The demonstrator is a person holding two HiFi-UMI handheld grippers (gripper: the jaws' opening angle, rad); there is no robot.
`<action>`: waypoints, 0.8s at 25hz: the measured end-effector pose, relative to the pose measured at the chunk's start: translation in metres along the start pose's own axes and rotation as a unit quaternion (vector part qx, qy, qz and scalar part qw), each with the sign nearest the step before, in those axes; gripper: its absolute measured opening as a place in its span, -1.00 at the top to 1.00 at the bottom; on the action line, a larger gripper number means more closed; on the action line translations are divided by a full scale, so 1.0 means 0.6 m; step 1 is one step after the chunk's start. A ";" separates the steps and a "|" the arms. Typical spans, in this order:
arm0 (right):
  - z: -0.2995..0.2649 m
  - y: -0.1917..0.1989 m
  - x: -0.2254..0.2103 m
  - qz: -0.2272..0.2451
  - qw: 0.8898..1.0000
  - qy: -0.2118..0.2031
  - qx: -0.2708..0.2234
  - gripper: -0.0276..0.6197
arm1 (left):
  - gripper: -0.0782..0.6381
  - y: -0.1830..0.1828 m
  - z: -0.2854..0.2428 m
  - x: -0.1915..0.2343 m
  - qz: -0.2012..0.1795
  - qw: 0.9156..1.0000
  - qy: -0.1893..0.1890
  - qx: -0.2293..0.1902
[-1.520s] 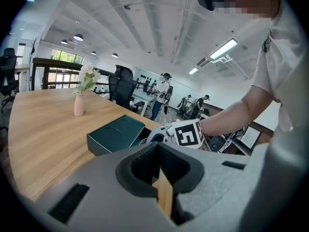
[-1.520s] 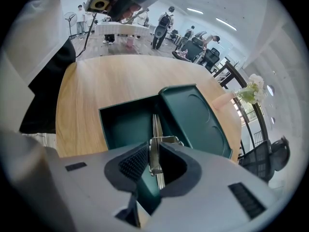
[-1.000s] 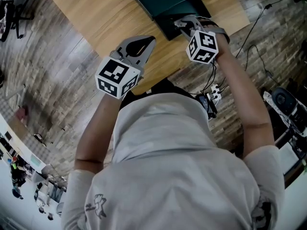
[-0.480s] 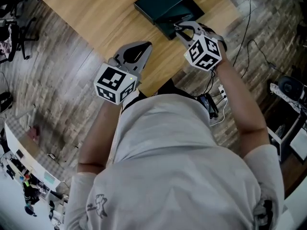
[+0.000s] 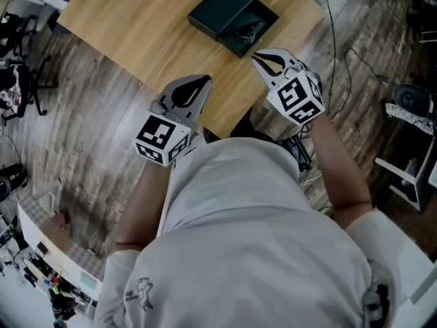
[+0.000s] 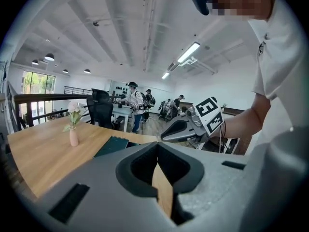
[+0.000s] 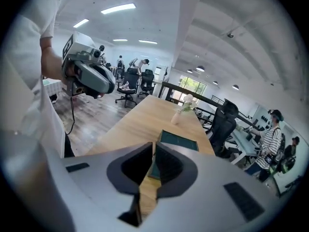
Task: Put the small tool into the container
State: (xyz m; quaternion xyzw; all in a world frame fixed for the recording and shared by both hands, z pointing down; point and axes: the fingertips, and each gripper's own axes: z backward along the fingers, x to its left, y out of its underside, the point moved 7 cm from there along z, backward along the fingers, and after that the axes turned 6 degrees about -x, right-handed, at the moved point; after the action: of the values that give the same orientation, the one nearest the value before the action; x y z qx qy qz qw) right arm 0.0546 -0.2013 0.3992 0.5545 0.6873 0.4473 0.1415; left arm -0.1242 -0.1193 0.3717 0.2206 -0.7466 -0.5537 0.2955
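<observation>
A dark green container lies on the wooden table [image 5: 136, 19], its lid [image 5: 220, 7] beside the open tray [image 5: 263, 20]. A small dark tool [image 5: 246, 29] lies in the tray. My right gripper [image 5: 257, 57] hangs over the table's near edge, short of the tray. Its jaws have just been closing, stand shut to a slit, and hold nothing [image 7: 154, 146]. My left gripper [image 5: 204, 81] is shut and empty, to the left of the right one [image 6: 157, 154]. The container [image 7: 178, 140] lies ahead of the right jaws.
A small pink vase with flowers [image 6: 73, 137] stands farther along the table. Cables and a power strip [image 5: 306, 142] lie on the floor to the right. Office chairs and several people are across the room.
Both grippers have drawn back from the container toward the person and risen. The right gripper's jaws have closed from wide open over the tray.
</observation>
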 end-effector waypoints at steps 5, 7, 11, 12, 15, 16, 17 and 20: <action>0.046 -0.027 0.058 -0.014 0.999 0.035 -0.024 0.90 | 0.76 -0.011 0.038 -0.018 -0.010 1.000 0.021 -0.011; 0.062 -0.037 0.081 -0.017 0.998 0.046 -0.032 0.90 | 0.76 -0.014 0.054 -0.026 -0.015 0.999 0.028 -0.016; 0.093 -0.056 0.128 -0.022 0.997 0.063 -0.048 0.90 | 0.76 -0.015 0.080 -0.046 -0.025 0.999 0.043 -0.018; 0.100 -0.061 0.139 -0.027 0.996 0.066 -0.054 0.90 | 0.76 -0.015 0.085 -0.052 -0.027 0.998 0.047 -0.018; 0.119 -0.073 0.164 -0.044 0.993 0.078 -0.072 0.90 | 0.76 -0.015 0.101 -0.064 -0.032 0.998 0.058 -0.022; 0.126 -0.077 0.172 -0.052 0.992 0.083 -0.077 0.90 | 0.76 -0.014 0.105 -0.067 -0.034 0.997 0.060 -0.023; 0.133 -0.079 0.180 -0.060 0.991 0.087 -0.082 0.90 | 0.76 -0.014 0.109 -0.070 -0.034 0.997 0.063 -0.024; 0.153 -0.082 0.199 -0.078 0.988 0.099 -0.092 0.90 | 0.76 -0.017 0.116 -0.076 -0.035 0.997 0.068 -0.026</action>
State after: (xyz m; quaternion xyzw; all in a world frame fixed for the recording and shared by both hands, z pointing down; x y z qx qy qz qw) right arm 0.0456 -0.0525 0.3456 0.4369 0.6950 0.5490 0.1575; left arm -0.1387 -0.0435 0.3381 0.2763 -0.7017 -0.5667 0.3319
